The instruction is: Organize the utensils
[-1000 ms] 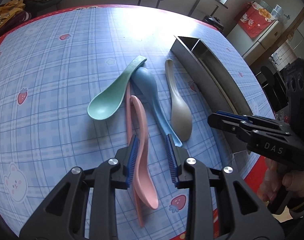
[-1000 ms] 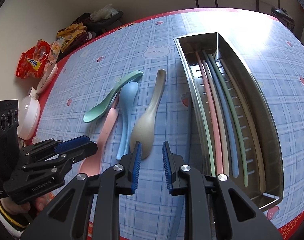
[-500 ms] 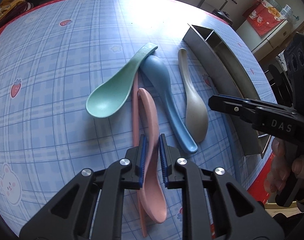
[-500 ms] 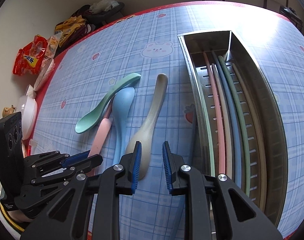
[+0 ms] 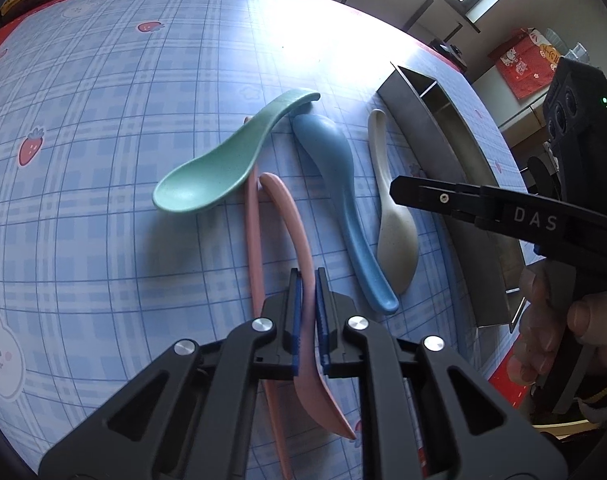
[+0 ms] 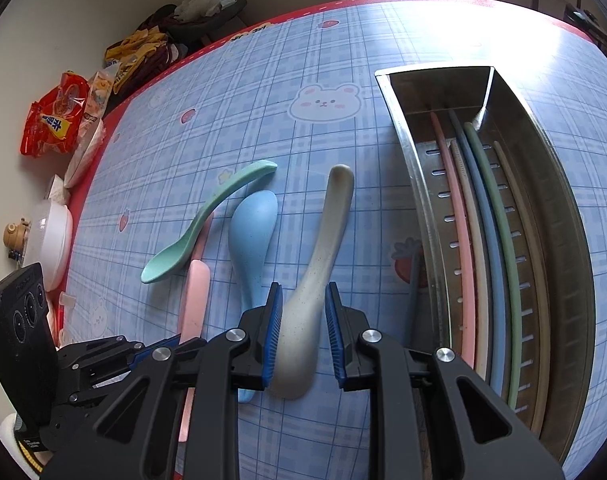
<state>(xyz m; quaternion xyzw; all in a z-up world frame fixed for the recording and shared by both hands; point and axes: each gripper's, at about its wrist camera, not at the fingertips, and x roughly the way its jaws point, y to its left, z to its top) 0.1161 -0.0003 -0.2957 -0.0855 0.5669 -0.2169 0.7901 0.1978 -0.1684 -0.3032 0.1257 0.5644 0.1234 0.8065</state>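
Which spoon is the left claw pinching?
The pink spoon. The left claw is shut on its handle; the green, blue and beige spoons lie untouched by it.

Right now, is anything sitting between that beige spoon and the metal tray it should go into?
Nothing visible blocks it. The beige spoon lies between the right gripper's open jaws, and only bare tablecloth separates it from the metal tray, whose near wall it must be lifted over.

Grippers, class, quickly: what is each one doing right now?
Left gripper: just closed on the pink spoon.
Right gripper: open, fingers astride the beige spoon.
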